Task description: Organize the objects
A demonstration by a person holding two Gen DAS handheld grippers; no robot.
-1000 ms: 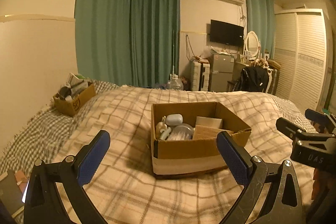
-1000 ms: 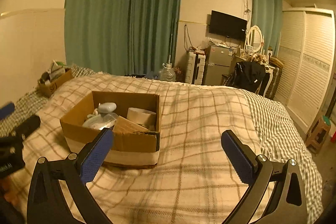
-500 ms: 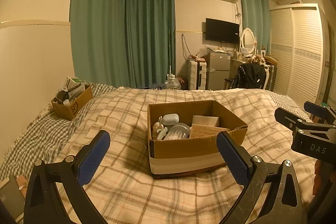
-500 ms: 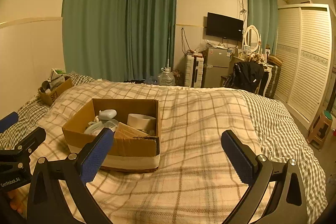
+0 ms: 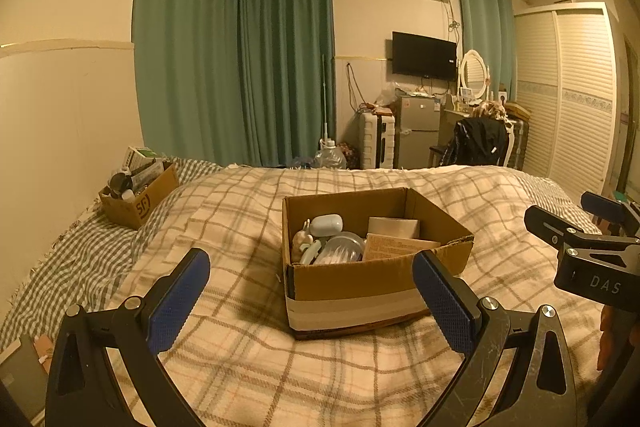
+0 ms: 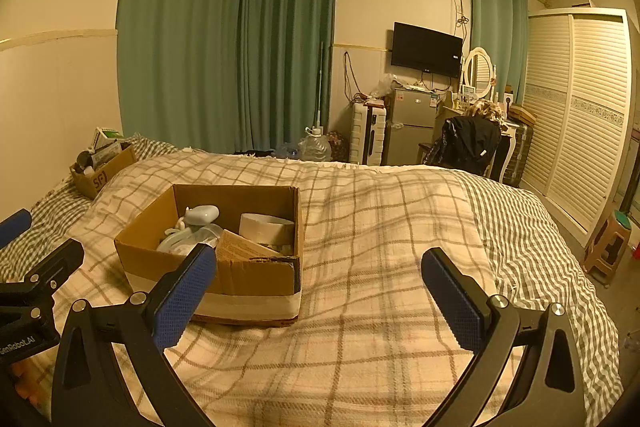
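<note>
An open cardboard box (image 5: 372, 283) sits on the plaid bed (image 5: 248, 355). Inside it lie a pale blue case (image 5: 327, 225), a clear round lid (image 5: 342, 251), a white roll (image 6: 266, 227) and a tan card (image 5: 394, 247). My left gripper (image 5: 310, 303) is open and empty, held above the bed just in front of the box. My right gripper (image 6: 318, 301) is open and empty, to the right of the box (image 6: 212, 267). Each gripper also shows at the edge of the other's view.
A smaller cardboard box (image 5: 140, 199) full of items stands at the bed's far left by the wall. Beyond the bed are green curtains, a water jug (image 5: 329, 157), a small fridge (image 5: 416, 131), a chair with a black jacket (image 5: 476, 143) and a wardrobe. A stool (image 6: 610, 247) stands at the right.
Both grippers have tilted up and drawn back slightly, so the box sits lower in both views. Both stay open and empty.
</note>
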